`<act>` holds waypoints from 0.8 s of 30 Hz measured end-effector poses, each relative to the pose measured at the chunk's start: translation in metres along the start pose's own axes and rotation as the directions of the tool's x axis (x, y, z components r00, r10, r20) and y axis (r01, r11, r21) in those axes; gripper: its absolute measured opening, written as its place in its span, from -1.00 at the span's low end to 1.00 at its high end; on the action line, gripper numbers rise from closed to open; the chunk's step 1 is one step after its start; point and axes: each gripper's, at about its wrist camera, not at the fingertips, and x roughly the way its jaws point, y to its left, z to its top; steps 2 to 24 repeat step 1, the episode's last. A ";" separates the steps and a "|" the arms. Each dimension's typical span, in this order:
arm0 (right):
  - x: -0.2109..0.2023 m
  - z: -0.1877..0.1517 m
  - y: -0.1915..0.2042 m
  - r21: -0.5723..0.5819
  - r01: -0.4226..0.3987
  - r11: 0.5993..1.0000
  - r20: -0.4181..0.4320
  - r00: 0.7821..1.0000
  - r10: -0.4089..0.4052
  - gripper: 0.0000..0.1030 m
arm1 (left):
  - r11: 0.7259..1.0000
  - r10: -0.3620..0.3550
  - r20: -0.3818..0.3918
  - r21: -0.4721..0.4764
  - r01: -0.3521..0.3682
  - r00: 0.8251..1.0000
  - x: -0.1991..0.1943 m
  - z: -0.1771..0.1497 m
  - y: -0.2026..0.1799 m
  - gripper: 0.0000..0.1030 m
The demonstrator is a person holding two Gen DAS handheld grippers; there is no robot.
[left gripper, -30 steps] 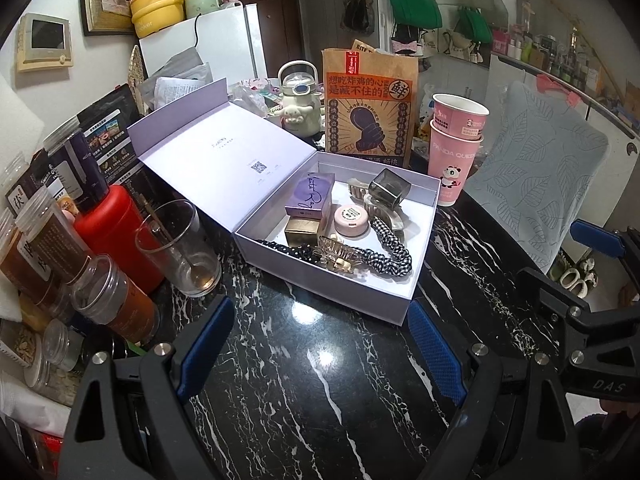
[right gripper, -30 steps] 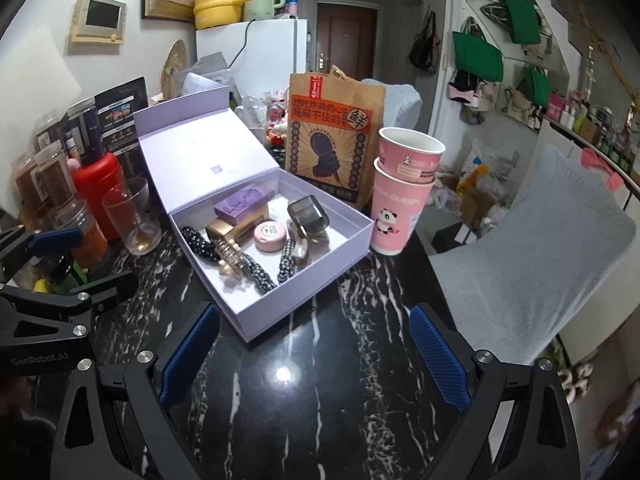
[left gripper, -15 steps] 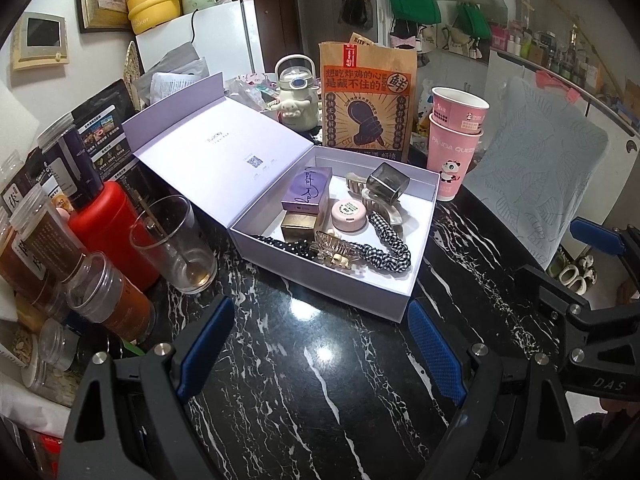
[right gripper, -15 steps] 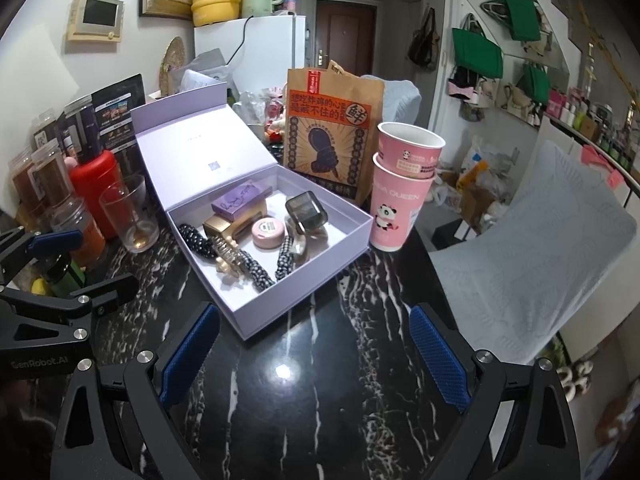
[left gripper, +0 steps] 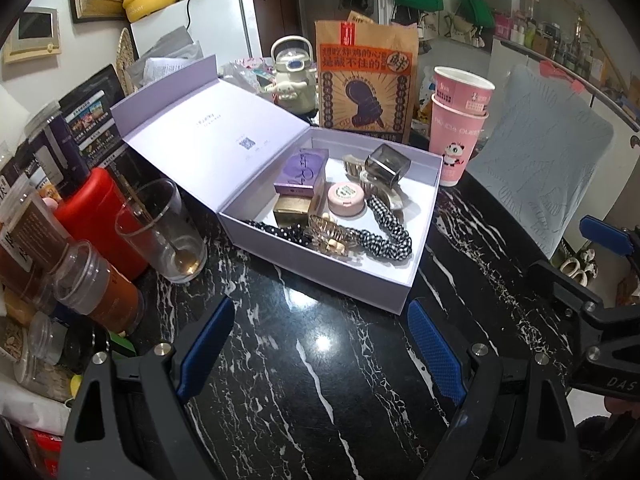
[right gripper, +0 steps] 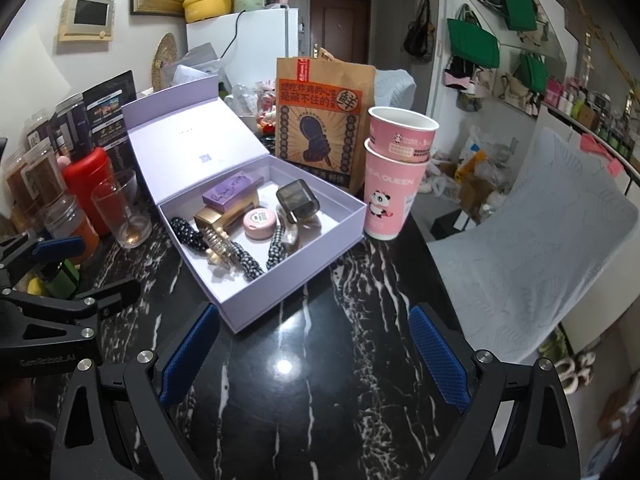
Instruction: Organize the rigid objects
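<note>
- Left wrist view: you are holding the left gripper (left gripper: 316, 344) tilted downward over a black marble table (left gripper: 320, 380), its two blue-padded fingers (left gripper: 434, 354) spread wide apart with nothing between them.
- Right wrist view: you are holding the right gripper (right gripper: 314, 354) at a similar downward tilt, its blue pads equally wide apart and gripping nothing.
- Both grippers are hovering just short of the near edge of an open lilac box (left gripper: 424, 236), which is sitting on the table with its lid (left gripper: 208, 128) leaning back to the left.
- Inside the box, small things are lying close together: a purple carton (left gripper: 302, 172) resting on a gold case (left gripper: 292, 210), a round pink tin (left gripper: 346, 199), a smoky grey hair clip (left gripper: 388, 166), a gold claw clip (left gripper: 330, 236) and a black-and-white checked scrunchie (left gripper: 386, 234).
- To the left of the box, an empty glass (left gripper: 160, 228) is standing beside a red canister (left gripper: 100, 220) and spice jars (left gripper: 96, 284).
- Behind the box, a brown paper bag (left gripper: 366, 80) is standing upright, with stacked pink paper cups (left gripper: 458, 128) to its right.
- From the right wrist view, the left gripper is showing at the left edge, level with the right one.
</note>
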 end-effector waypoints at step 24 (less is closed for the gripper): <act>0.002 -0.001 -0.002 0.004 0.002 1.000 -0.003 1.000 -0.002 0.88 | 1.000 -0.004 -0.005 -0.004 0.004 1.000 0.004 -0.001 0.000 0.73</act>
